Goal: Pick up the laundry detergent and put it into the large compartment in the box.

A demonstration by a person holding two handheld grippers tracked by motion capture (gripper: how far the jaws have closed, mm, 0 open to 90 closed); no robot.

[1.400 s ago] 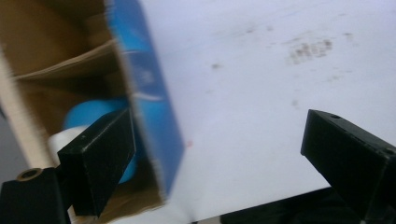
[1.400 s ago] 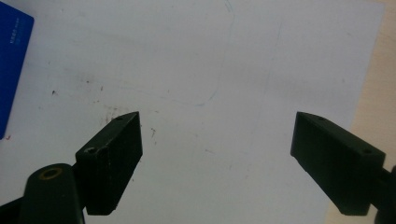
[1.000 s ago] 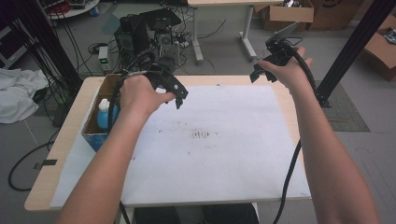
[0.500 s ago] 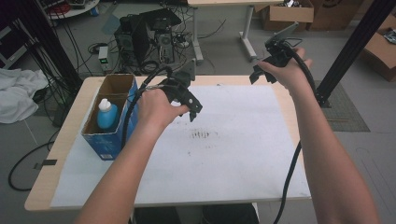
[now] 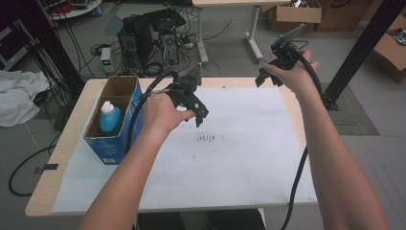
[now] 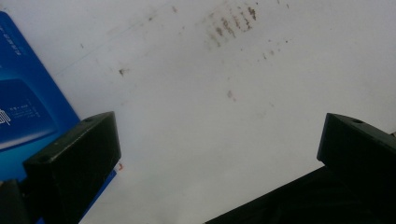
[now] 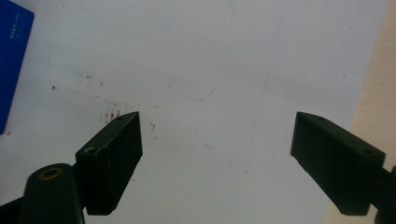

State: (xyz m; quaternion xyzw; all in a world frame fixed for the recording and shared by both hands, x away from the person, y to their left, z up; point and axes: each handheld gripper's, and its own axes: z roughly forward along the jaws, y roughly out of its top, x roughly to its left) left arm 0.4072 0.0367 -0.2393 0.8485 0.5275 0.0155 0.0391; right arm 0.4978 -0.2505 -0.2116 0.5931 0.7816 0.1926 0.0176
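Observation:
A blue cardboard box stands open-topped at the table's left, with a light blue bottle upright inside it. My left gripper hovers over the white sheet, just right of the box. In the left gripper view it is open with bare sheet between its jaws and the box's side at the left. My right gripper is held above the sheet's far right corner. Its own view shows it open and holding nothing.
Dark smudges mark the middle of the sheet. The wooden table edge runs along the sheet's right side. Beyond the table stand computer cases and cables on the floor, and a black post stands at the right.
My left gripper has swung right, from above the box to over the sheet, so the box and bottle are uncovered. The right gripper has hardly moved.

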